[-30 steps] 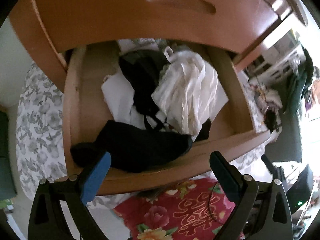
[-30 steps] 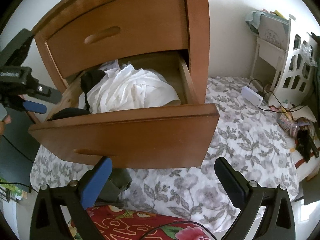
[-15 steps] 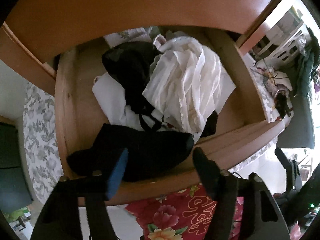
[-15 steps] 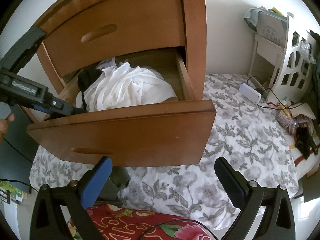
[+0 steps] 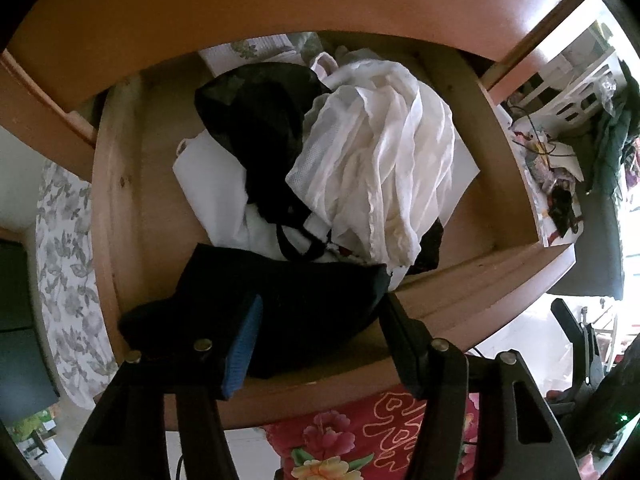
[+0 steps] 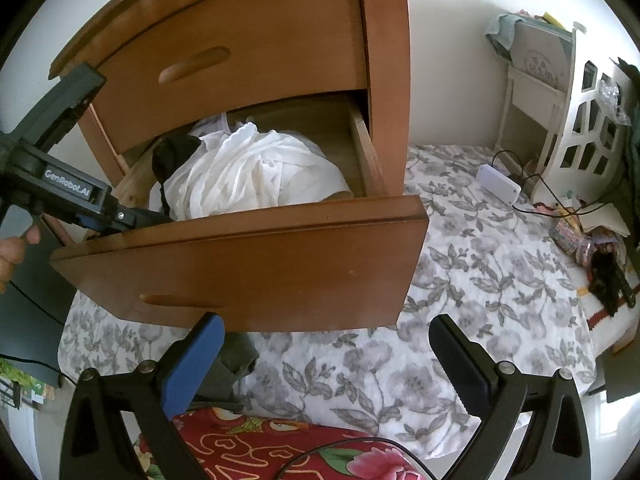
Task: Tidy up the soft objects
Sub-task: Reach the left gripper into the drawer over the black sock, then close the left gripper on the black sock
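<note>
Open wooden drawer (image 5: 472, 288), black garment (image 5: 304, 304), white cloth (image 5: 380, 168) inside

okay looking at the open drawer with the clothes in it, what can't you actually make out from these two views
- Left gripper: jaws have just been closing around the black garment; left wrist view doesn't show whether its pads press the cloth.
- Same gripper, right wrist view: its fingertips are hidden behind the drawer front.
- Whatever lies under the white garment: covered in both views.
- Drawer's back: hidden by the closed drawer above.

Clothes (image 5: 372, 168) in drawer (image 5: 472, 296)
</note>
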The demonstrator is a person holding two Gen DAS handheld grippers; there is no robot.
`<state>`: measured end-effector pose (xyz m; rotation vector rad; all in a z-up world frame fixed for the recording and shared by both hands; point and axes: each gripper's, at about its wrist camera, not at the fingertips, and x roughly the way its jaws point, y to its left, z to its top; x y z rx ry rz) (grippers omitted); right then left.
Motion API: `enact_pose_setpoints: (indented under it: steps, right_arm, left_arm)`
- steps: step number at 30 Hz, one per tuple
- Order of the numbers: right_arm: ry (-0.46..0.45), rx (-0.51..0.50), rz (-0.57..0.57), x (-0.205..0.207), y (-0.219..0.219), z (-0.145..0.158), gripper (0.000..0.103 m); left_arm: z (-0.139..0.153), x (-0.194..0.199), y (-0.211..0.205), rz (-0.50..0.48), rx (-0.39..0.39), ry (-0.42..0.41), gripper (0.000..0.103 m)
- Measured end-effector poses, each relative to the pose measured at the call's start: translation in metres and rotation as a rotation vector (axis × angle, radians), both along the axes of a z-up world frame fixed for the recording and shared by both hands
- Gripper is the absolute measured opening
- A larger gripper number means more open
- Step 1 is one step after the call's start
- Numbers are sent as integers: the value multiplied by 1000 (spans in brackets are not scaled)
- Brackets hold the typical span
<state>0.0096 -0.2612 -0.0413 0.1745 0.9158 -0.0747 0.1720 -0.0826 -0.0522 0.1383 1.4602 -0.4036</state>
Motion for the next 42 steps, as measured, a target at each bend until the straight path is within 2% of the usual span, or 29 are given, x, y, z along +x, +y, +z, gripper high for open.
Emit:
enact_pose_setpoints:
  steps: [7,11,19,23,26,33,38,42]
  right_arm:
    - [8,-2,-4,-1,0,-1,103]
    - [11,-4,-3,-1,0,-1,103]
    - [14,-8,-10,-2,0,-1,103]
    - [13,-9,-10,-2,0,-1,103]
    - [15,-10,-9,-2,0,-1,103]
    - [18,-15,-6,-3,1,-2,103]
    - [22,-21,1,-3,4,-2,103]
    - [23,-23,8,-2,6,-1,103]
  left_arm:
    - [0,-1,8,17,-4,-37,27]
    - [-2,0,20,60,-51,-46,13]
    - [2,4,46,182,-166,-63,9]
    - [10,4,72,285,-245,-107,8]
    - [17,-2,93,369,-335,-150,7]
    - [32,-20,123,490,-474,-246,3]
    - [50,-28,124,505,-481,-324,2]
    - [51,-27,118,466,-483,-311,2]
